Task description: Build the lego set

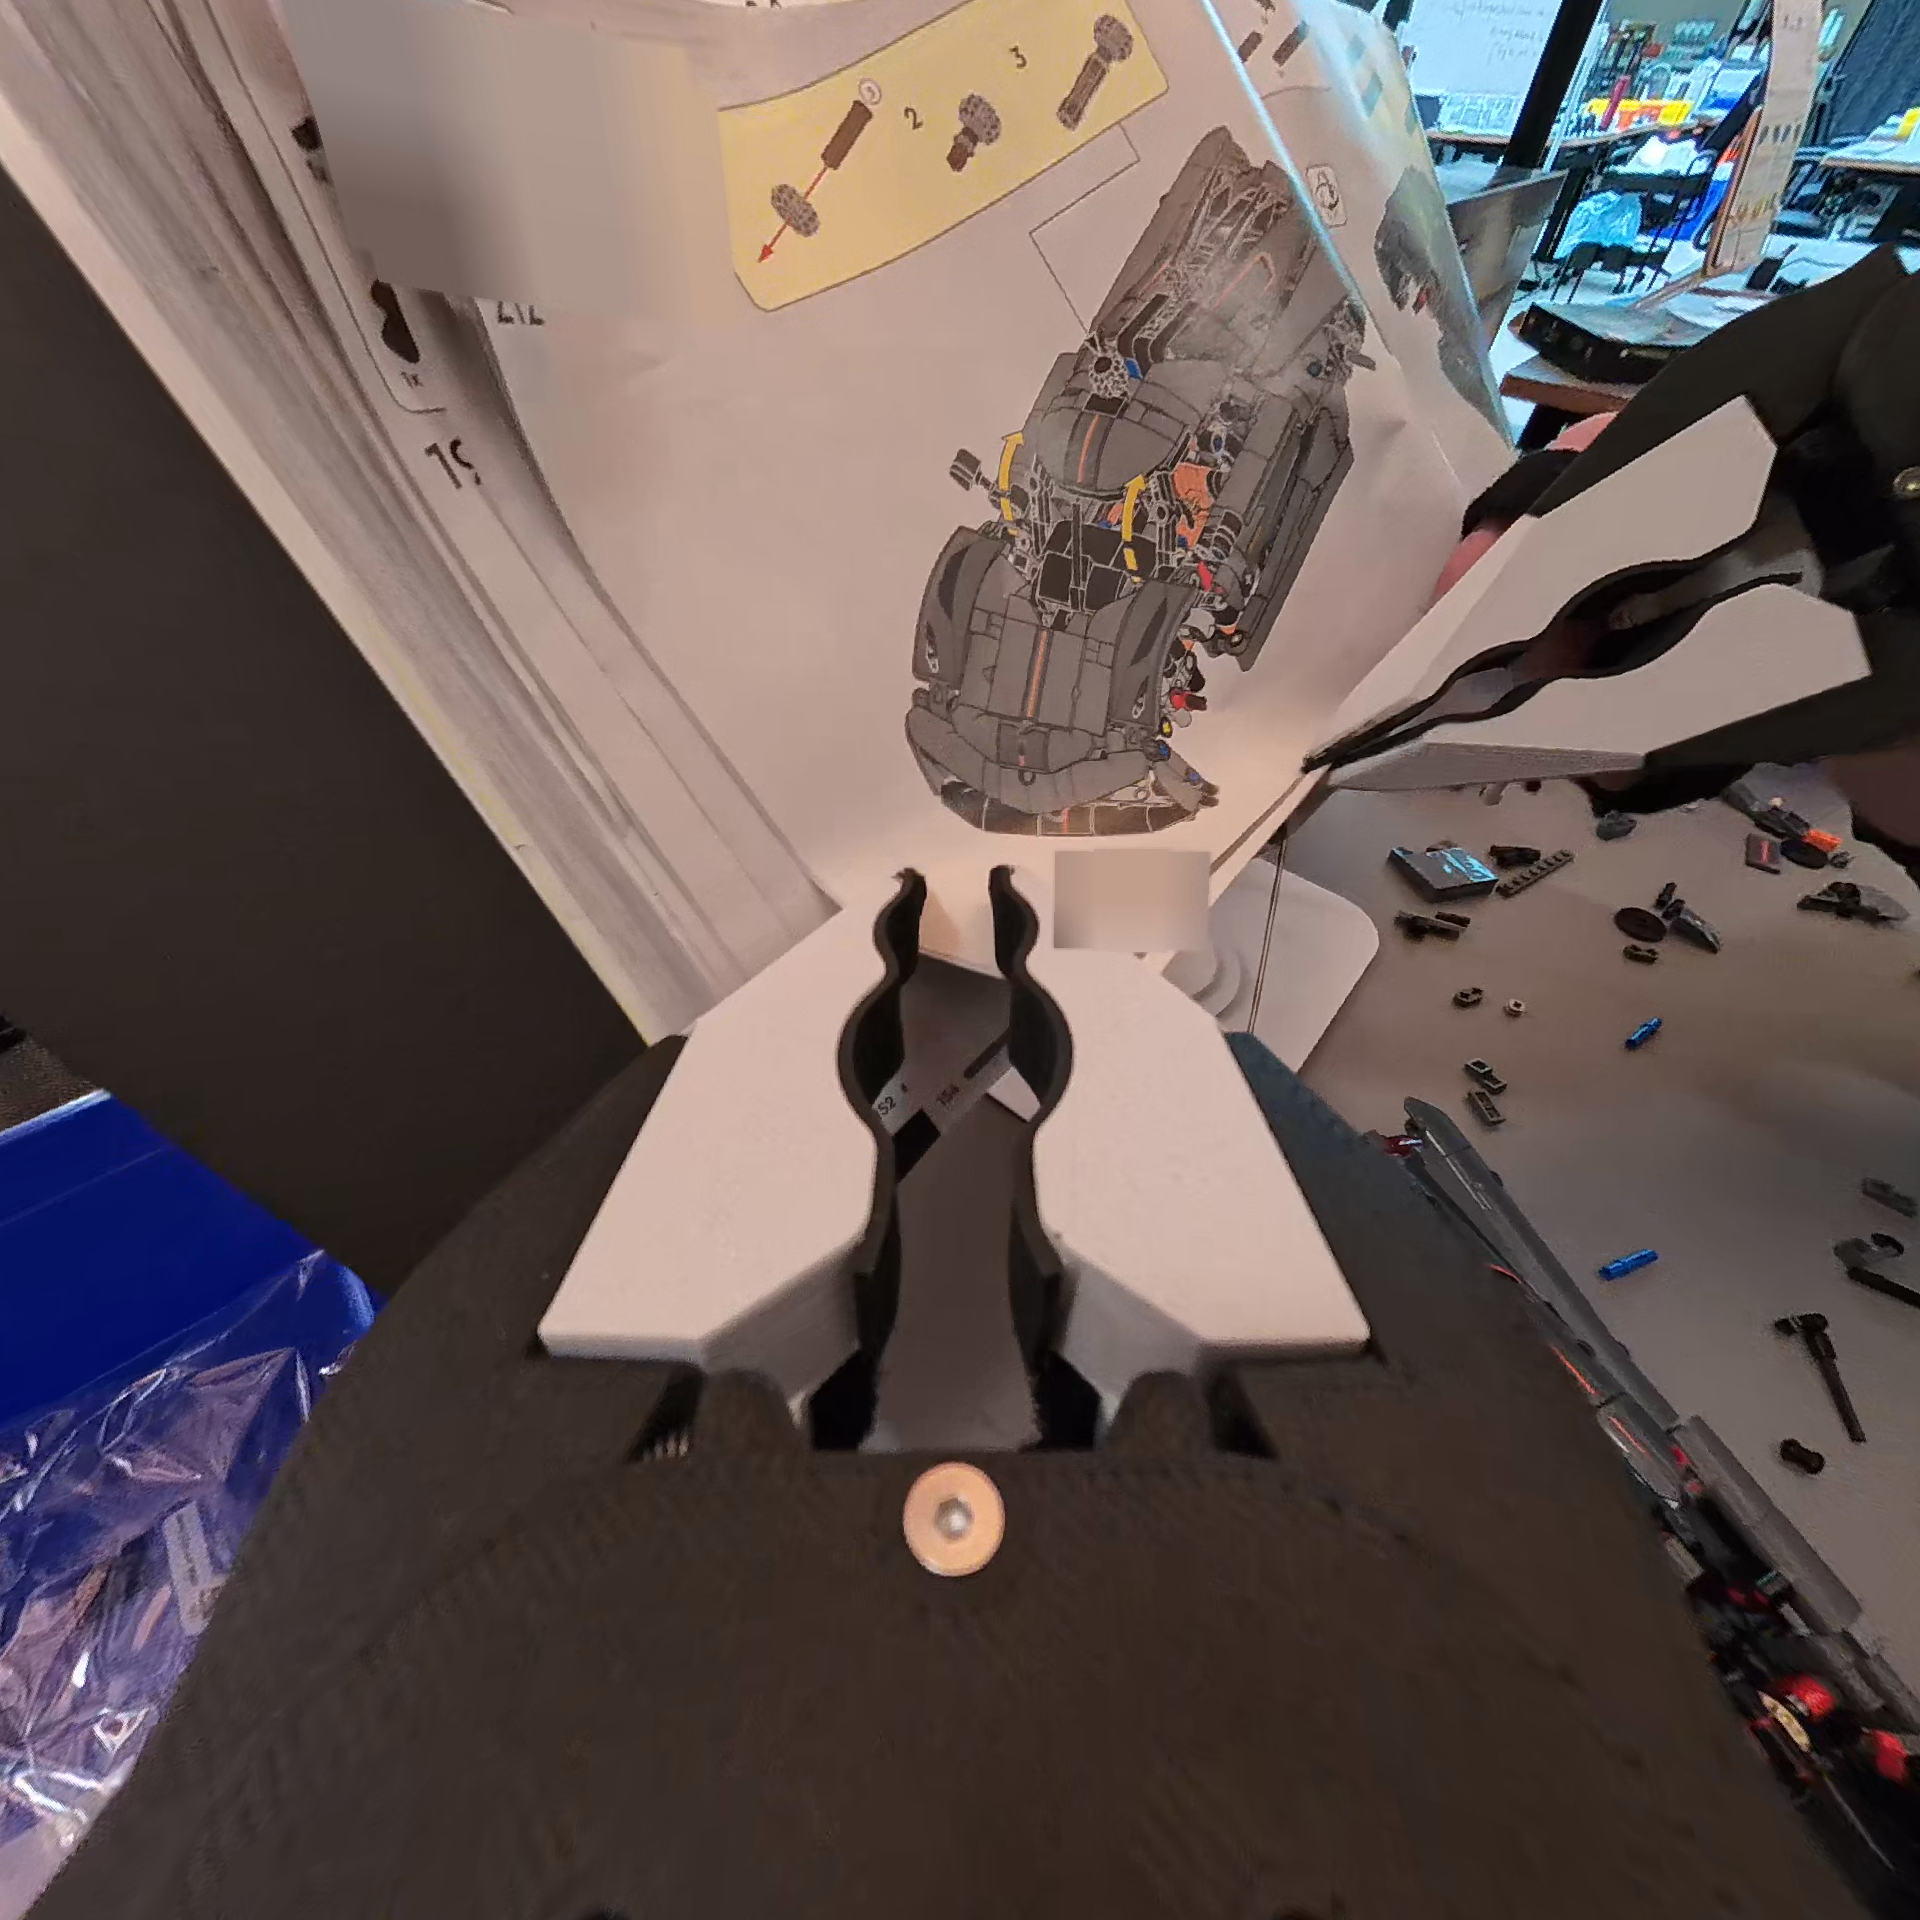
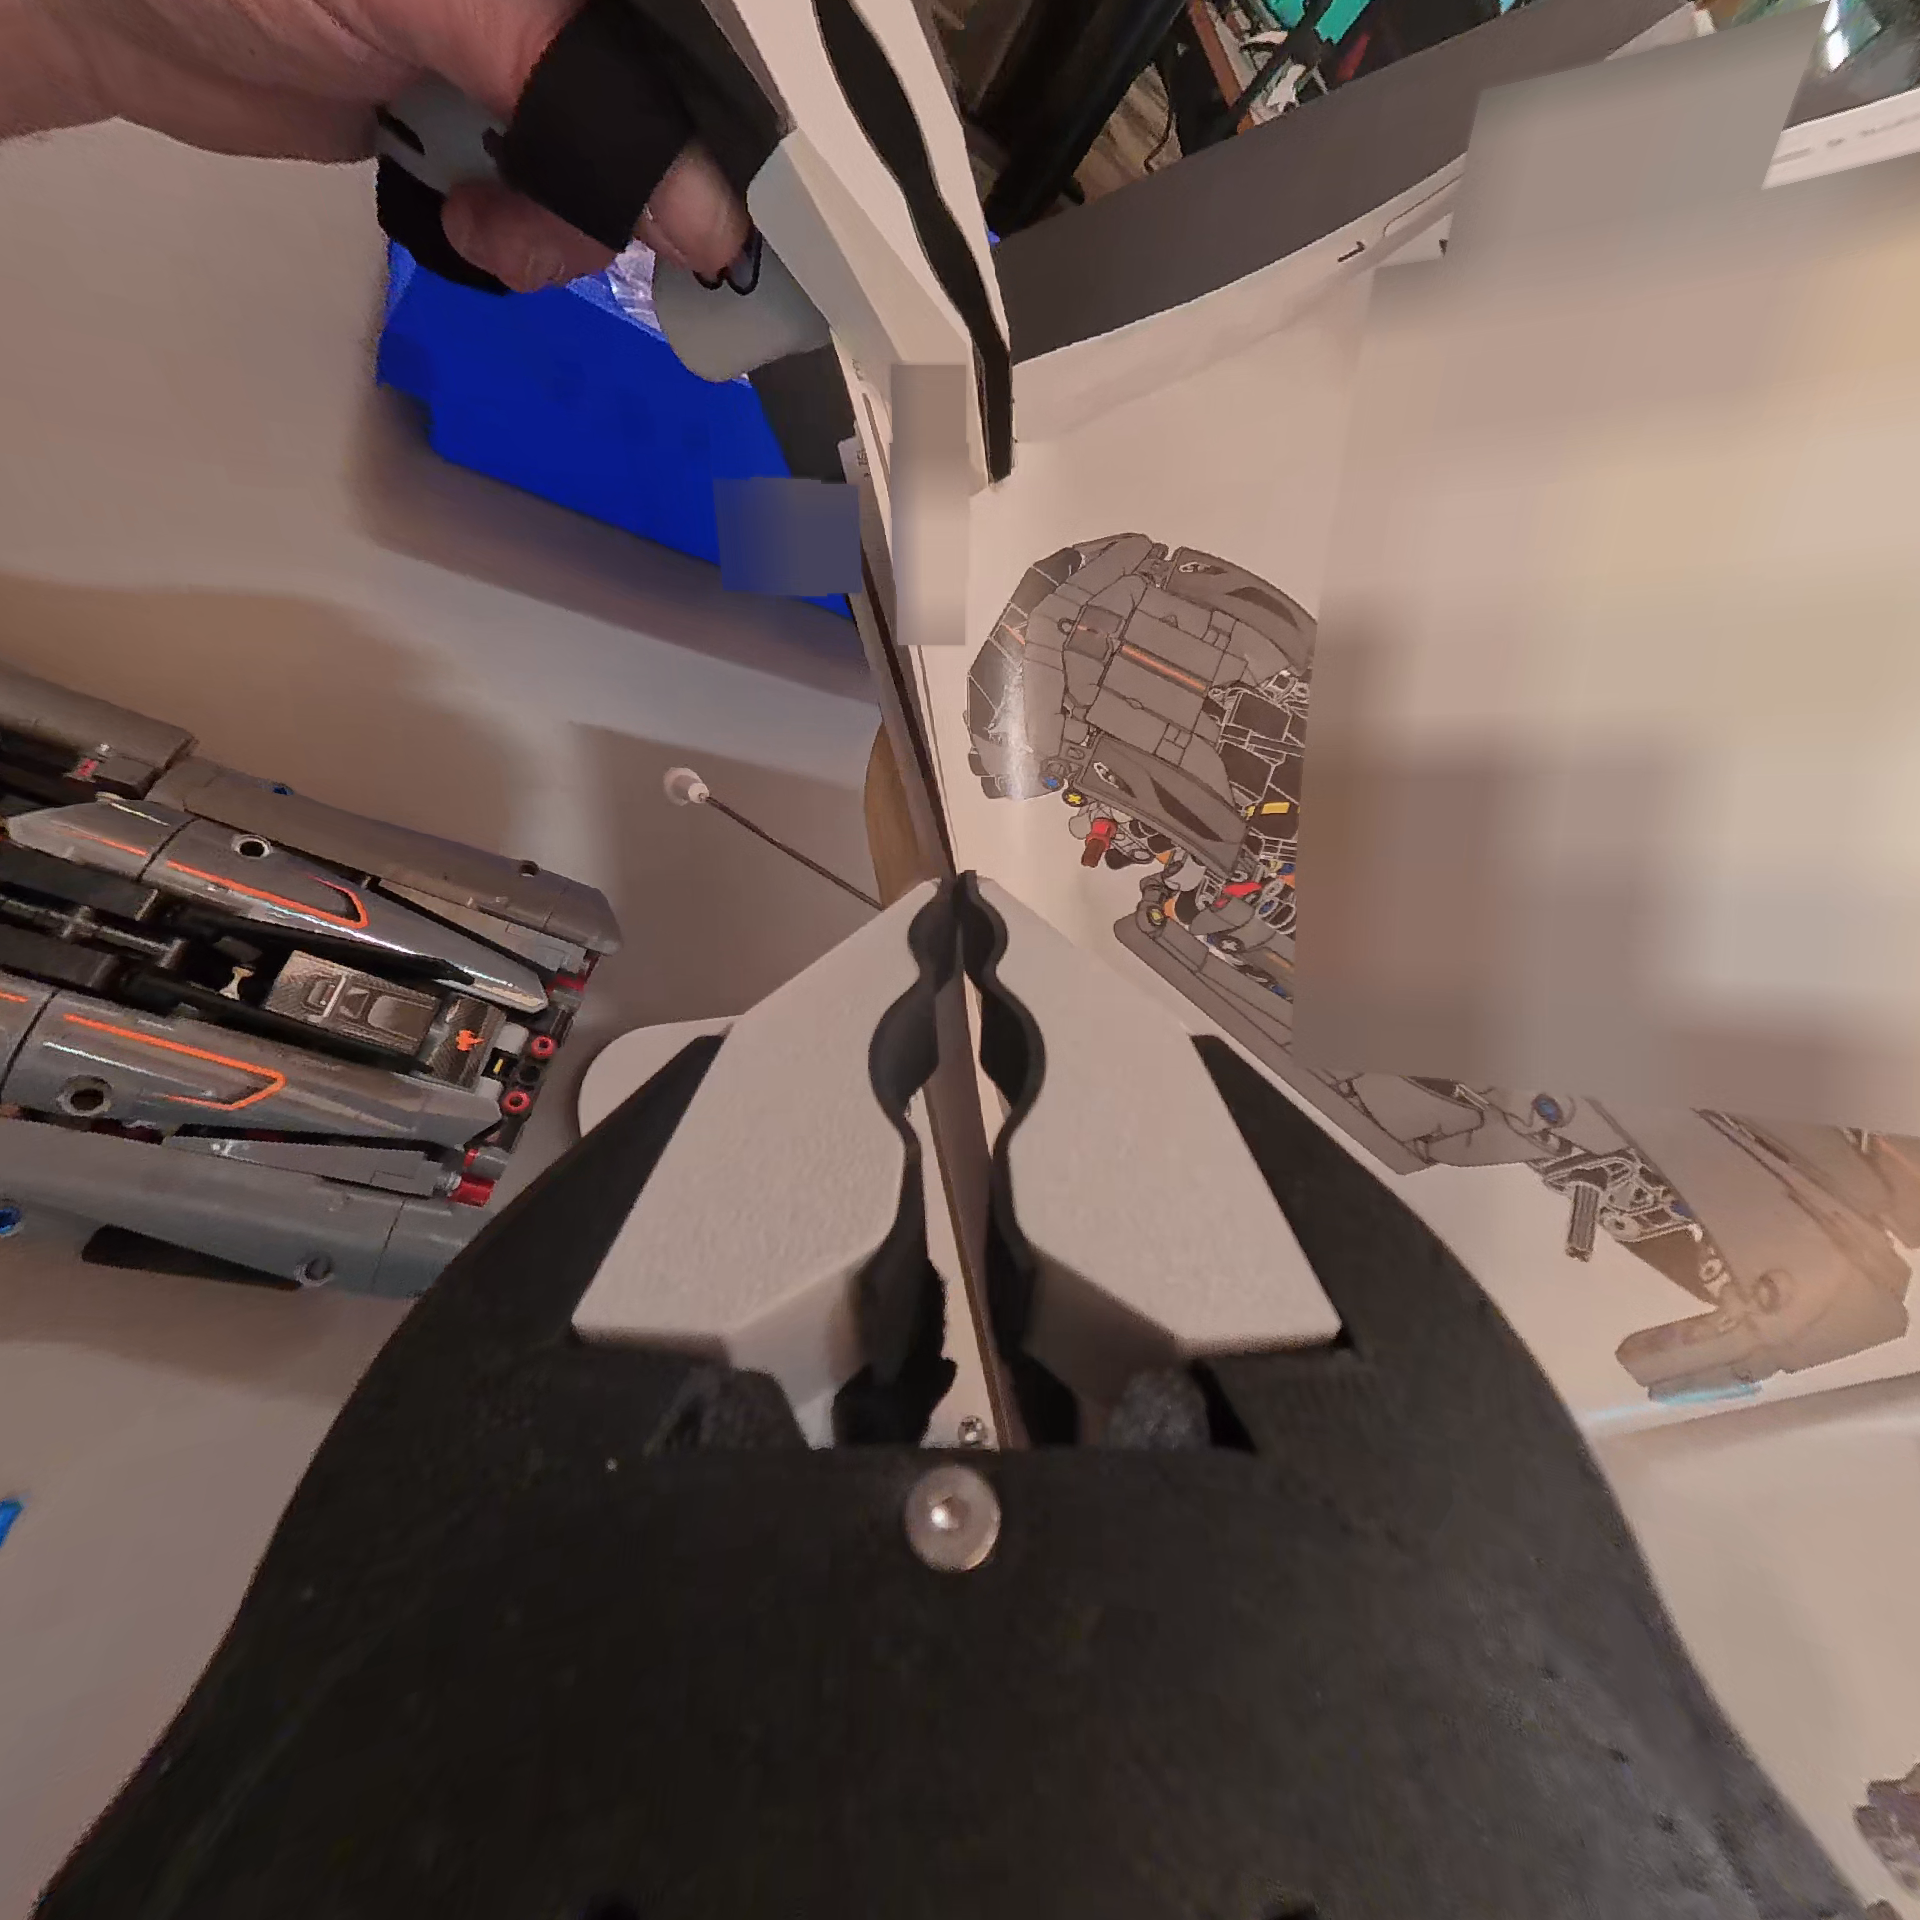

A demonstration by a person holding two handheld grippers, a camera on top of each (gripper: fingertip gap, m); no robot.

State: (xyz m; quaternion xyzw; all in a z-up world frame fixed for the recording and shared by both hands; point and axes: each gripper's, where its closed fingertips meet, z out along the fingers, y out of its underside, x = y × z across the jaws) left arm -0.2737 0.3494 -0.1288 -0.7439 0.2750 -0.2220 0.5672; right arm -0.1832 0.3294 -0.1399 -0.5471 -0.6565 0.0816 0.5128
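Right gripper (image 2: 961, 899) clamped on edge of instruction booklet (image 2: 1122, 499); left gripper (image 1: 956, 899) parted at booklet's lower edge. Beyond, on white table (image 2: 208, 416): part-built grey lego car (image 2: 270, 997), orange pinstripes, red pins showing at its end.

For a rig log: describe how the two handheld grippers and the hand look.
Both the left gripper and right gripper have textured black bodies, flat white wedge fingers lined with wavy black pads, and a silver screw at the centre. The hand wears a black fingerless wrap.

Glossy paper manual (image 1: 831, 499), matt table (image 1: 1662, 1091)
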